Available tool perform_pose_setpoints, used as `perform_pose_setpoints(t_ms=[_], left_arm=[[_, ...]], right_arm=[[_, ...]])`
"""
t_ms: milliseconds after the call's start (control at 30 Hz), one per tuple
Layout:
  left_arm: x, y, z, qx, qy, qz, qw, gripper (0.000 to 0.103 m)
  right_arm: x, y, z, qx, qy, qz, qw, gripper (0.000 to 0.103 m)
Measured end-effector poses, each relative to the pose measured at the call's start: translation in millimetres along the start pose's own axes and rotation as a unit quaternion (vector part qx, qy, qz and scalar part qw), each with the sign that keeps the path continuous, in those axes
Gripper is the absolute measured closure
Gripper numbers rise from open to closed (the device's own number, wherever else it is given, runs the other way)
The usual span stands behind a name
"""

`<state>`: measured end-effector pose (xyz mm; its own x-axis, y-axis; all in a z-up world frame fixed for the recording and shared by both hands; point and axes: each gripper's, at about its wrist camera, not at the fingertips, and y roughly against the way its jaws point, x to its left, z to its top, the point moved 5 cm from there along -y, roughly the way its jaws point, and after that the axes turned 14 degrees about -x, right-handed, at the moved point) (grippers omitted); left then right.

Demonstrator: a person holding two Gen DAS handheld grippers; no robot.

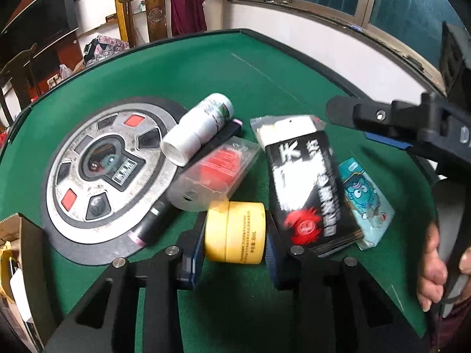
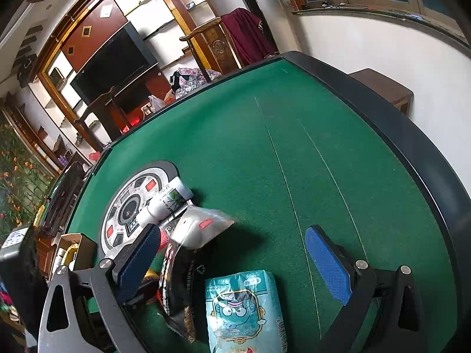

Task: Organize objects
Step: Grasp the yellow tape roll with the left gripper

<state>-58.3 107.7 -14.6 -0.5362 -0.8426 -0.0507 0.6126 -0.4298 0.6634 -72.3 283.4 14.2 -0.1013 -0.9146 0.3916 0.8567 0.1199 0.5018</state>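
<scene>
A small yellow jar (image 1: 234, 232) lies on its side on the green felt table (image 1: 250, 67), and my left gripper (image 1: 234, 253) is shut on it, one blue pad against each end. Beside the jar lie a clear packet with red contents (image 1: 217, 170), a white bottle (image 1: 200, 126), a black tube with pink ends (image 1: 153, 223), a black packet with a red splash (image 1: 309, 182) and a teal tissue pack (image 1: 365, 203). My right gripper (image 2: 234, 264) hovers open over the tissue pack (image 2: 244, 309) with nothing between its pads. It also shows at upper right in the left wrist view (image 1: 353, 123).
A round silver control panel (image 1: 103, 170) is set into the table at the left, partly under the bottle and the tube. A person's hand (image 1: 432, 267) holds the right gripper's handle. A cardboard box (image 2: 70, 250) sits off the table's left edge. Green felt stretches beyond the items.
</scene>
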Motion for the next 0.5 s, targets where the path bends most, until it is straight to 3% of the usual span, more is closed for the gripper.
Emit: perform_pose_setpoints(t_ms=[133,333,500], left_arm=[[2.1,13.9,-1.7,-0.024,0.018,0.007,0.9995,0.072],[10.0,71.4,-5.0,-0.068,0.037,0.016,0.9969,0.071],[22.0,115.1,-23.1,-0.082,0.071,0.016,0.994,0.071]], right_arm=[[1.4,-1.0,-0.3,0.002,0.003,0.005,1.0,0.002],[12.9,-2.7,-6.3,0.008,0.009,0.035,0.999,0.002],[41.5,-9.3,-22.4,0.027,0.069,0.049,0.996,0.002]])
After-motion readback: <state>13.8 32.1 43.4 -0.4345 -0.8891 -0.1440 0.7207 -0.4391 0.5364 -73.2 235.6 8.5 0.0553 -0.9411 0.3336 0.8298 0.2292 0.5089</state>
